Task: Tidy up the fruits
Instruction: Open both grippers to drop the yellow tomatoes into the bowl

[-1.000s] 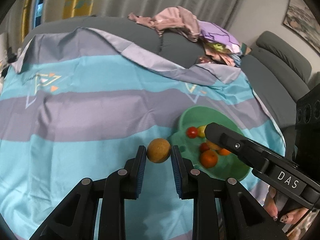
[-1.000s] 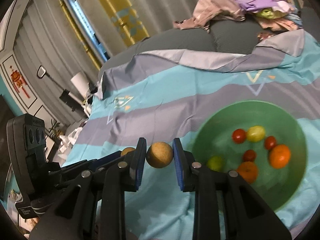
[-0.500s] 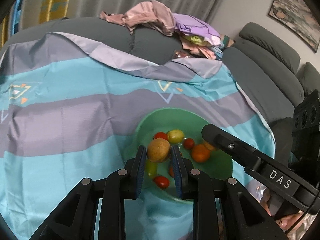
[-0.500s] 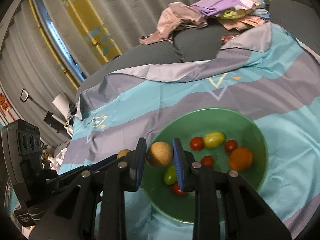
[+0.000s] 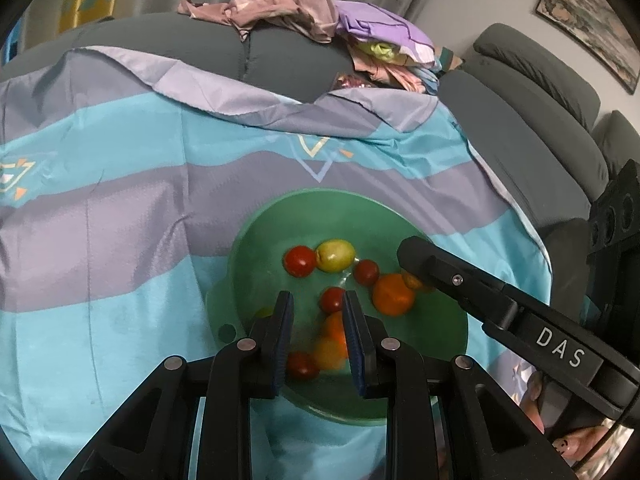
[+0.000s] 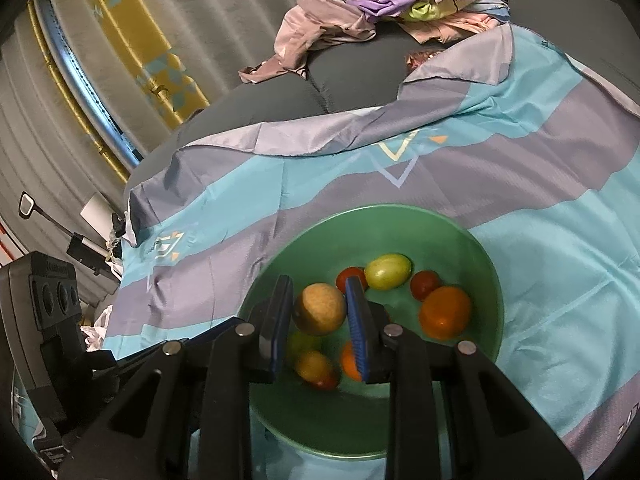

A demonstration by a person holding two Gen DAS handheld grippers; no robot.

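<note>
L gripper [image 5: 317, 334] hangs over the near side of the green bowl [image 5: 256, 236], fingers apart w/ nothing between them; a blurred yellow-orange fruit [image 5: 326, 354] sits in the bowl just below the gap, beside a red tomato [image 5: 301, 365]. R gripper [image 6: 319, 318] is over the bowl's left half, fingers pressed on a tan round fruit [image 6: 319, 309] held clear above the bowl floor. In the left wrist view the R gripper's finger crosses the bowl's right rim.

Bowl rests on a blue & grey striped cloth [image 5: 100, 216] spread over a grey sofa [image 5: 288, 60], near the cloth's front-right corner. Inside, toward the far side: a yellow-green fruit [image 5: 335, 255] touching a red tomato [image 5: 300, 261], another small tomato [image 5: 366, 273] just right of it, and an orange [image 5: 393, 295] near the right rim. A 2nd orange [image 5: 335, 330] lies nearer the front, partly behind the L finger. A heap of clothes [image 5: 320, 28] sits on the sofa back, well apart from the bowl.
</note>
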